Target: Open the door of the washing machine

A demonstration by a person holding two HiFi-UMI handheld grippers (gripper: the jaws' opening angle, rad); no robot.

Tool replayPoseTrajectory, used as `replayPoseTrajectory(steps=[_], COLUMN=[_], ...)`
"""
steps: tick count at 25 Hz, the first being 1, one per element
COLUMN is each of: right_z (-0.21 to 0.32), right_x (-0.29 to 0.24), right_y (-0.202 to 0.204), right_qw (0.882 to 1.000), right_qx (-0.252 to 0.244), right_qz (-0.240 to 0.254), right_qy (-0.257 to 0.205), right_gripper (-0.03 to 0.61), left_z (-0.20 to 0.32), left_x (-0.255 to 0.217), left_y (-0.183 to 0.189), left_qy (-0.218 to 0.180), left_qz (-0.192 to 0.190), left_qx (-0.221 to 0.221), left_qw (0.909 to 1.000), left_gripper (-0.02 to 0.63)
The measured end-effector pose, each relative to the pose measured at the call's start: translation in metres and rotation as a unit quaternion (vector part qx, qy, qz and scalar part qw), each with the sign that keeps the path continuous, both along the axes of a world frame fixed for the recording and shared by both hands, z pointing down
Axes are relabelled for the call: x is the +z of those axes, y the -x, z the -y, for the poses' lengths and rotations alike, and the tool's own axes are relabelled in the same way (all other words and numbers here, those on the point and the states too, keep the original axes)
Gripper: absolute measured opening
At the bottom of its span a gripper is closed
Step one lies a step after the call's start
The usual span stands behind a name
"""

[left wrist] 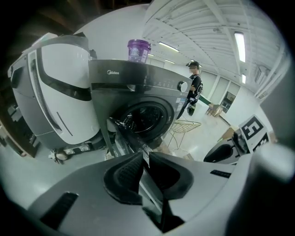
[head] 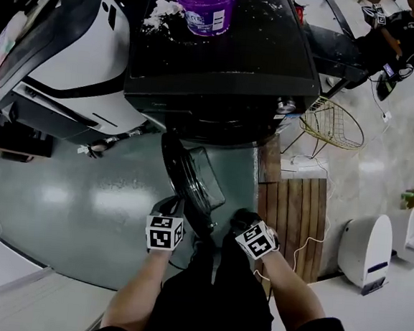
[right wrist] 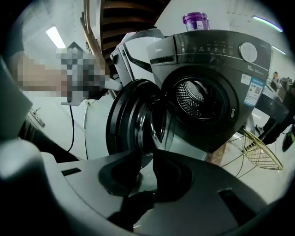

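Observation:
The dark front-loading washing machine stands ahead of me with its round door swung out towards me. The drum opening shows. My left gripper is at the door's outer edge. In the left gripper view its jaws are shut on the thin rim of the door, which runs between them. My right gripper hangs to the right of the door, apart from it. In the right gripper view it is nearly closed, with only floor between the pads, and the door is just beyond.
A purple bucket sits on the machine's top. A white appliance stands close on the left. A gold wire basket and wooden boards lie at the right. A person stands far behind the machine.

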State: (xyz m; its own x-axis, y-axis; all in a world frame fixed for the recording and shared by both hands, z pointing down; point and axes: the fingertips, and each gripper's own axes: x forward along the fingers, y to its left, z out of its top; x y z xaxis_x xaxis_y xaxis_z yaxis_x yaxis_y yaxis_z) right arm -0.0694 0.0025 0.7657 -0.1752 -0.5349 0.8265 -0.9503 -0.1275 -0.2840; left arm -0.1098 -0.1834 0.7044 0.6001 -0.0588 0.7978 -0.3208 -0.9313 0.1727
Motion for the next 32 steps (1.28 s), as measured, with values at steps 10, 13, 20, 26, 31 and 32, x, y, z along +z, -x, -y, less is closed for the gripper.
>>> replayPoseTrajectory(steps=[10,13,20,26,31,32], right_z=[0.027,0.029,0.020,0.018,0.033,0.036], right_x=[-0.035,-0.043,-0.060,-0.080,-0.109,-0.114], right_y=[0.015,0.021,0.023,0.004,-0.019,-0.020], right_qw=[0.999,0.998,0.998,0.997,0.994,0.994], right_qx=[0.040,0.047,0.063,0.072,0.086,0.086], right_qz=[-0.013,-0.016,-0.019,-0.038,-0.051,-0.047], right_qy=[-0.033,-0.032,-0.014,-0.005,-0.035,-0.041], right_gripper=[0.095,0.095,0.095,0.095,0.095,0.095], left_z=[0.052,0.070,0.095,0.112,0.132,0.137], left_x=[0.004,0.005,0.020,0.030,0.010,0.003], left_y=[0.054,0.065,0.079,0.083,0.093,0.094], left_qy=[-0.039,-0.046,-0.009,-0.019,-0.038,-0.045], left_qz=[0.028,0.031,0.046,0.060,0.044,0.039], left_qx=[-0.013,-0.012,-0.014,-0.023,-0.044,-0.049], left_qw=[0.9988,0.9984,0.9988,0.9978,0.9974,0.9970], left_gripper=[0.055,0.057,0.105,0.190,0.158,0.156])
